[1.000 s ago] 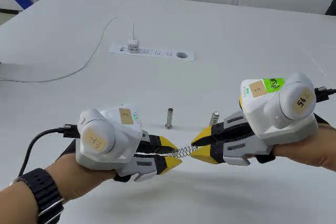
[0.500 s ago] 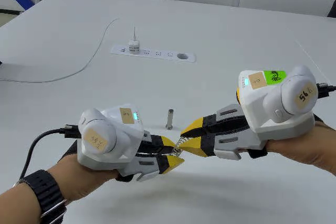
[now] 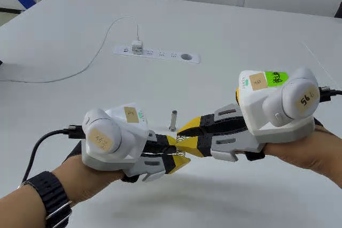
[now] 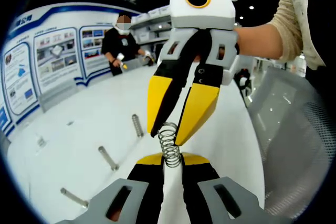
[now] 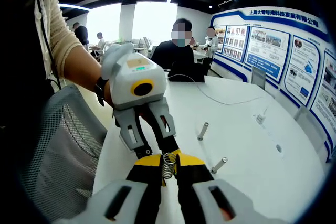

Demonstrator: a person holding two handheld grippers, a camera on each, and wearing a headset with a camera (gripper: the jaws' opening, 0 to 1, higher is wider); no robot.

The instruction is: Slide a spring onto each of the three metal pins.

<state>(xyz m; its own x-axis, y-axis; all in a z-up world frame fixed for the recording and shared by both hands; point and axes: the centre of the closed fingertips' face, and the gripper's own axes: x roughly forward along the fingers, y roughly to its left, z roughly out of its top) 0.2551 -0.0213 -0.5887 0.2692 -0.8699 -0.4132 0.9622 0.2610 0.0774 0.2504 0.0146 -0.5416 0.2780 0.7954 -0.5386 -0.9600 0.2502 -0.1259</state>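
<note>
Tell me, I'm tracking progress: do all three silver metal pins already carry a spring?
No: the left gripper view shows one silver metal pin wearing a coiled spring, the middle pin and near pin bare.

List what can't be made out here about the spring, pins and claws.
- Head view: the right claw covers two pins; one bare pin shows beyond it.
- Head view: the held spring sits buried between that claw and the left claw, coils too small to count.
- Left gripper view: the spring's lower end is hidden inside the left claw's jaws.
- Left gripper view: the far pin's spring is too small to tell if seated.
</note>
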